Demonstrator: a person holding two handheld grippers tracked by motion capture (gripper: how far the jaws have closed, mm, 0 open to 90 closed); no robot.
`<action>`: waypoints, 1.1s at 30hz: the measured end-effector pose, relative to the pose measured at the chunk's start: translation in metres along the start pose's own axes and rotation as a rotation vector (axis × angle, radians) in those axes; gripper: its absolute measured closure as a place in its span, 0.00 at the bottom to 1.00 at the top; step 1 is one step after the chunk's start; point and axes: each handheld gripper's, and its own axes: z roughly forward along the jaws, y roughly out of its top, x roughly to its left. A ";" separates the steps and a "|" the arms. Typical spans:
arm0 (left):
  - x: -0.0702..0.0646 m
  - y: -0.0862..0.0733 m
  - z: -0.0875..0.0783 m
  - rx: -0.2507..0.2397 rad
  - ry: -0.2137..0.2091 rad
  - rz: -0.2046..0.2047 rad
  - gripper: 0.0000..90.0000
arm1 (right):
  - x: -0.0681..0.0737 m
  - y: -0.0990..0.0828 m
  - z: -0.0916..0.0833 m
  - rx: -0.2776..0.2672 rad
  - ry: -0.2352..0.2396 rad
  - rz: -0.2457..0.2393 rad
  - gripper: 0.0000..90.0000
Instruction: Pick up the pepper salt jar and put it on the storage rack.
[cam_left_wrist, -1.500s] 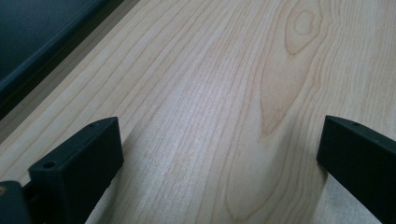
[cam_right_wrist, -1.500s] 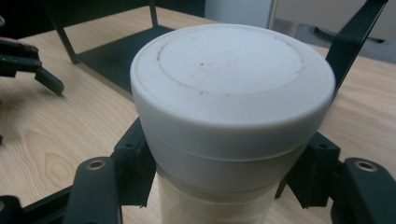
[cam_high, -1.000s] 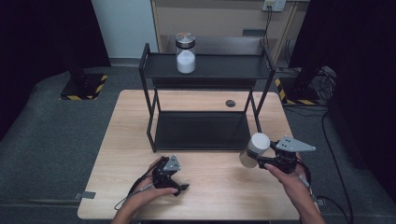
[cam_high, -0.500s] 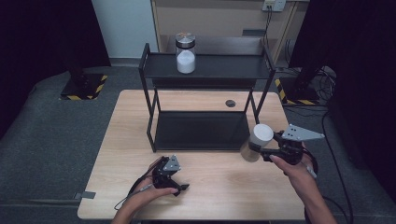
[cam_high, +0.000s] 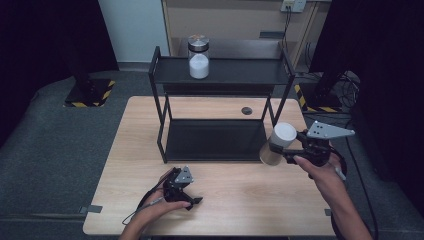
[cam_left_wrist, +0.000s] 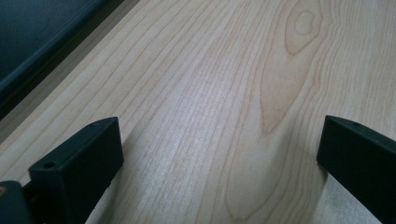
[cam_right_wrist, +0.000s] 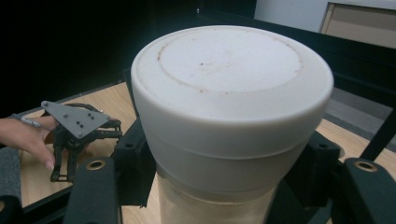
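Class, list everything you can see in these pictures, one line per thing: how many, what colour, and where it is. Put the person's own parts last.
Table: one, light wood, centre of the high view.
Shelf rack: one, black, two tiers, standing on the table's far half.
Glass jar: one, clear with metal lid and white contents, on the rack's top tier.
Small disc: one, dark, on the table behind the rack.
Canister: one, tan with white lid, clamped in the right gripper, off the table.
Left gripper: one, black, jaws open, resting on the table.
Right gripper: one, black with grey plate, shut on the canister.
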 end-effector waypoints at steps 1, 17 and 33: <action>0.000 0.000 0.000 -0.002 -0.004 0.001 0.00 | -0.001 0.002 0.000 0.001 0.005 -0.002 0.41; -0.001 0.000 0.000 -0.001 -0.006 0.005 0.00 | -0.013 0.057 0.009 -0.015 0.073 -0.050 0.41; 0.000 0.000 0.000 0.001 -0.013 0.011 0.00 | -0.033 0.108 0.019 -0.029 0.095 -0.056 0.41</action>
